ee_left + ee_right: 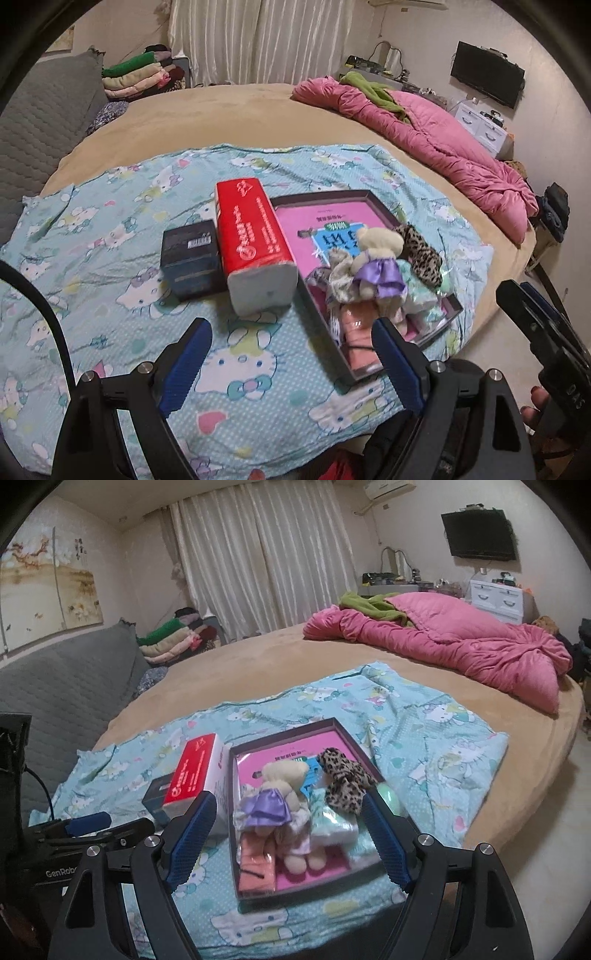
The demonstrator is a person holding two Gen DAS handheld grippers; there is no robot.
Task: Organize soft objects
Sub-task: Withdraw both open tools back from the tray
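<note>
A shallow dark box (321,195) (280,893) with a pink bottom lies on the Hello Kitty sheet (110,229) (443,746). In it are a cream teddy bear in a purple dress (376,258) (280,794), a leopard-print cloth (421,251) (343,779), a folded peach cloth (360,343) (256,864) and a pale mint tissue pack (330,821). My left gripper (291,354) is open and empty, in front of the box's near-left corner. My right gripper (288,834) is open and empty, above the box's near end.
A red tissue pack (255,240) (194,775) and a small dark box (192,258) (157,797) lie left of the box. A pink quilt (443,140) (461,646) lies on the far right of the round bed. A grey sofa (66,686) stands at left.
</note>
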